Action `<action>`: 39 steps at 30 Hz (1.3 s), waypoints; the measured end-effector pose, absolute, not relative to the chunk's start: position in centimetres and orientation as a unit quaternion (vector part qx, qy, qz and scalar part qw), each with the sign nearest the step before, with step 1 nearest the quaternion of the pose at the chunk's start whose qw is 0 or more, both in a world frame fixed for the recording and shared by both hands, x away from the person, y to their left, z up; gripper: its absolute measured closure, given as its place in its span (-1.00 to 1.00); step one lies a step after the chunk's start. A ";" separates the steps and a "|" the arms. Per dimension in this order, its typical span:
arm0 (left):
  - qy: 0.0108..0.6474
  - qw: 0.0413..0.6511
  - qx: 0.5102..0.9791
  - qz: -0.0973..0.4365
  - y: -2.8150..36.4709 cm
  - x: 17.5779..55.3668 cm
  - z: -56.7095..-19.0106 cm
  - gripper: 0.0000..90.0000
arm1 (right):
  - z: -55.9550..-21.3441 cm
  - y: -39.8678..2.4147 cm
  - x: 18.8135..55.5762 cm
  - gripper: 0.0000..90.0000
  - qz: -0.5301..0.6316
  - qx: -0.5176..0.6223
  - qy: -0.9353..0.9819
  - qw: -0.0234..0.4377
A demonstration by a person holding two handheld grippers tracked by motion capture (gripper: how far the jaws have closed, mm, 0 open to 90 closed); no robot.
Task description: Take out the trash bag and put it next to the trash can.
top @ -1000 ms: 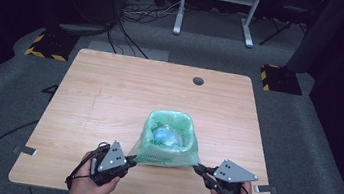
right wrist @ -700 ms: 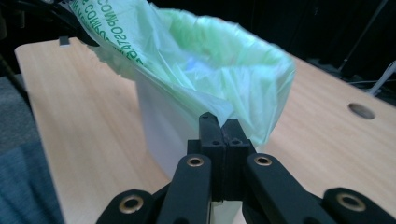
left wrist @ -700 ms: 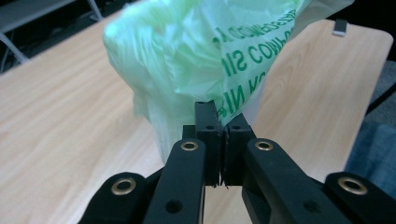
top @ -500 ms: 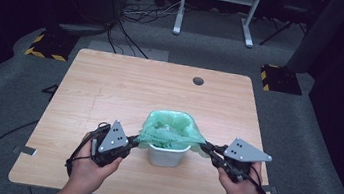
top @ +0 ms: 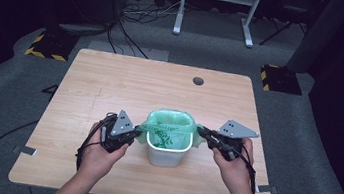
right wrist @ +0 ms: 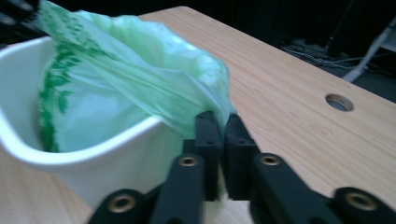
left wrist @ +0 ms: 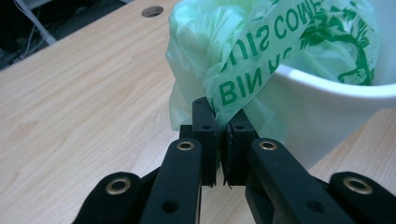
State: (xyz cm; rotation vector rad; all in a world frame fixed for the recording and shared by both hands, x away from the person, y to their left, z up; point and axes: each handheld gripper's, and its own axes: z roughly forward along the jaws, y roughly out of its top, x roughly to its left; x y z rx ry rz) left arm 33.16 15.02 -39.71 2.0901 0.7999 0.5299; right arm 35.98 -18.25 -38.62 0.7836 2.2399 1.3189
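A white bin (top: 167,153) stands near the table's front edge, lined with a green printed bag (top: 170,123). My left gripper (top: 139,132) is at the bin's left and is shut on the bag's left edge; in the left gripper view the pads (left wrist: 205,122) pinch the bag (left wrist: 261,56) beside the bin's rim (left wrist: 336,91). My right gripper (top: 202,131) is at the bin's right, and its jaws have just been opening a little. The bag (right wrist: 140,70) is still pinched between them at the right gripper (right wrist: 222,123), next to the bin (right wrist: 93,163).
The wooden table (top: 111,84) stretches away behind the bin, with a round cable hole (top: 198,81) near its far edge. On the floor beyond lie cables and a white stand's legs (top: 216,12). A person's hands hold both grippers from the front edge.
Both hands moved away from the front edge and slightly up. The bag's skirt, which covered the bin's outside, has come up, baring the white walls, and its edges stretch sideways.
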 end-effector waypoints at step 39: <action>0.390 0.441 0.782 0.204 16.6 33.4 -39.0 -0.17 | -40.9 -17.7 34.0 0.37 0.449 0.301 0.820 0.188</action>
